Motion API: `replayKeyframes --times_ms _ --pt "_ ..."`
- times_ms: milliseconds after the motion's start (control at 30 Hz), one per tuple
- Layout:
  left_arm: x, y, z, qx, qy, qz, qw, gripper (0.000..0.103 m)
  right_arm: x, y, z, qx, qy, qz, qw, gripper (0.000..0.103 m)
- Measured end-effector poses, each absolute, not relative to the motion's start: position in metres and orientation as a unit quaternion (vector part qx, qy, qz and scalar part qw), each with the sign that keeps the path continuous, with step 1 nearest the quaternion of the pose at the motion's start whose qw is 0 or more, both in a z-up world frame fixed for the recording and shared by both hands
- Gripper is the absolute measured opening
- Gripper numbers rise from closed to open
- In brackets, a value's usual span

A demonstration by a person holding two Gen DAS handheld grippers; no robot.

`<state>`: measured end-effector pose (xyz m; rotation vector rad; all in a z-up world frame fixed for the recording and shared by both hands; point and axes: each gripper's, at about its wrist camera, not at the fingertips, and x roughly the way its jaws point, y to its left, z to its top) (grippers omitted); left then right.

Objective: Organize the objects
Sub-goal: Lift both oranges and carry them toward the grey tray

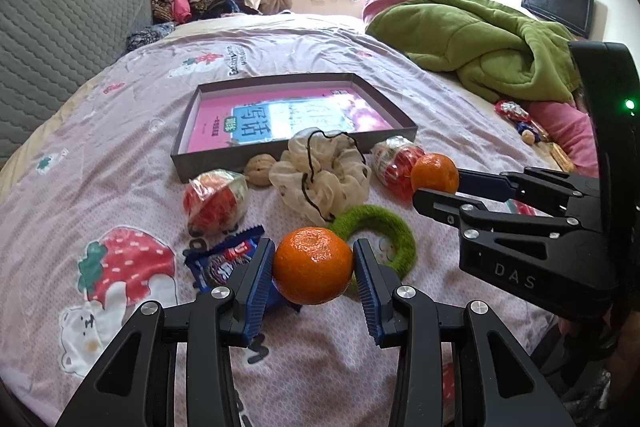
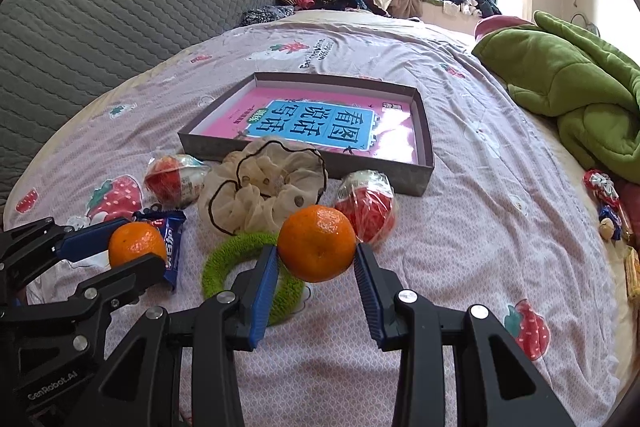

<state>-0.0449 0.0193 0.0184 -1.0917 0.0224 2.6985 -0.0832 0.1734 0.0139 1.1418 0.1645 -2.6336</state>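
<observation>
1. Now the left gripper (image 1: 313, 267) pinches a mandarin (image 1: 312, 265) between its blue pads, lifted just above the bedspread (image 1: 132, 115).
2. Over on the right, the right gripper (image 2: 316, 259) clamps a second mandarin (image 2: 317, 243) the same way.
3. Below them lie a green ring (image 1: 394, 231), a cream scrunchie (image 1: 320, 175), a blue snack packet (image 1: 224, 261) and two wrapped red treats (image 1: 214, 201).
4. Beyond sits the grey tray (image 1: 188, 131), a pink book (image 1: 296, 117) inside it.
</observation>
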Motion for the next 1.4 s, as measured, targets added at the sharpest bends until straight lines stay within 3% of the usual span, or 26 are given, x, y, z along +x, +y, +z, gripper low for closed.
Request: replayKeyframes --times_ms 1400 --pt "-0.121 0.012 0.028 -0.375 -0.022 0.922 0.1 0.042 -0.135 0.156 0.037 0.368 0.065 -0.917 0.139 0.039"
